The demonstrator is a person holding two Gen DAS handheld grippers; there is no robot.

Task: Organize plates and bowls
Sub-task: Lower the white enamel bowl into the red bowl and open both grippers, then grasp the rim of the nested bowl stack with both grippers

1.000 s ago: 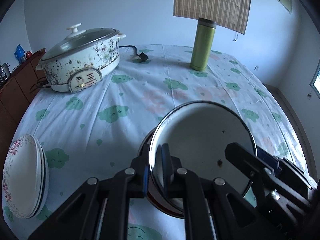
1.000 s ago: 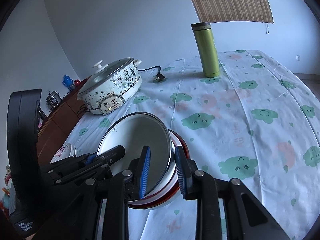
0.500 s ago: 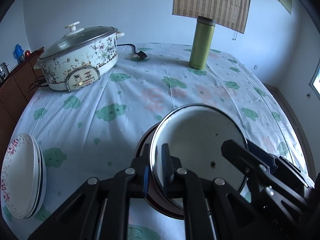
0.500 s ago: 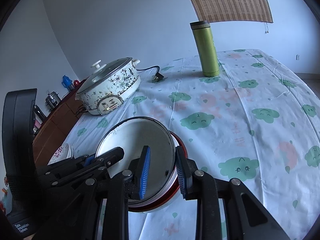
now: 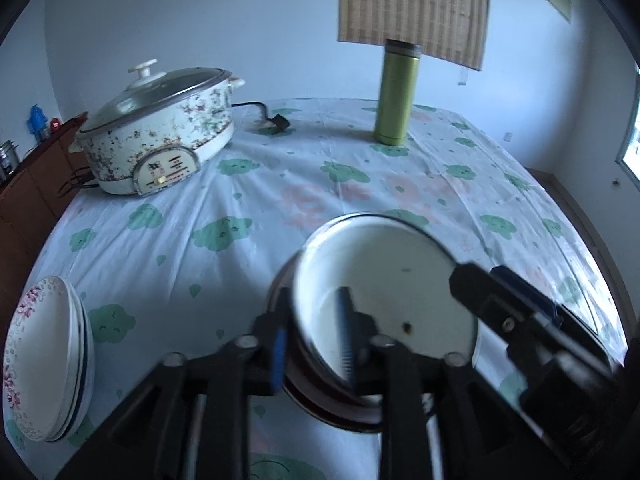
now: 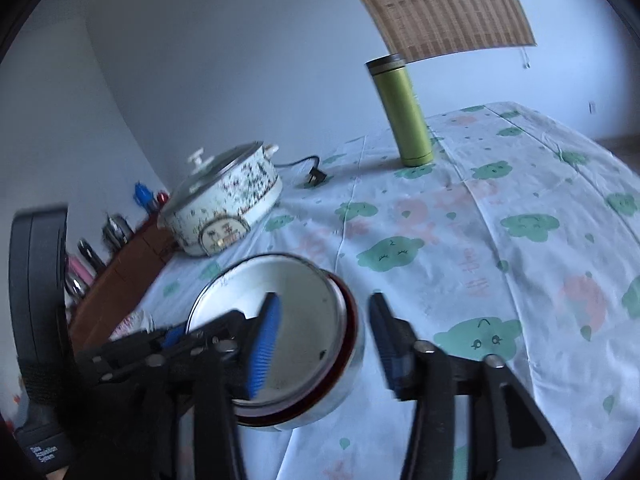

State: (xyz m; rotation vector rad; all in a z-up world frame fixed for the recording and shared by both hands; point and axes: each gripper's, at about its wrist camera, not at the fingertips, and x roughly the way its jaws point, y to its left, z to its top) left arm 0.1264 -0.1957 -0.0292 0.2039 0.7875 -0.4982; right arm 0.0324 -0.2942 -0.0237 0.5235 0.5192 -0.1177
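Right tool [image 6: 324, 340] opening astride the bowl [image 6: 296, 344] rim on tablecloth [image 6: 500, 280].

You were working in a home dining room: a round table [image 5: 280, 200] under a cloud-print cloth carried a speckled electric cooker [image 5: 160, 144] with its cord [image 5: 260, 114] and a green flask [image 5: 394, 92]. A wooden sideboard [image 6: 120, 264] stood beside plain walls, and a bamboo blind [image 5: 412, 4] hung behind.

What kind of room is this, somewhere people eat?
Probably a home dining room: a table under a cloud-print tablecloth holds an electric cooking pot, a green flask, stacked plates and nested bowls.
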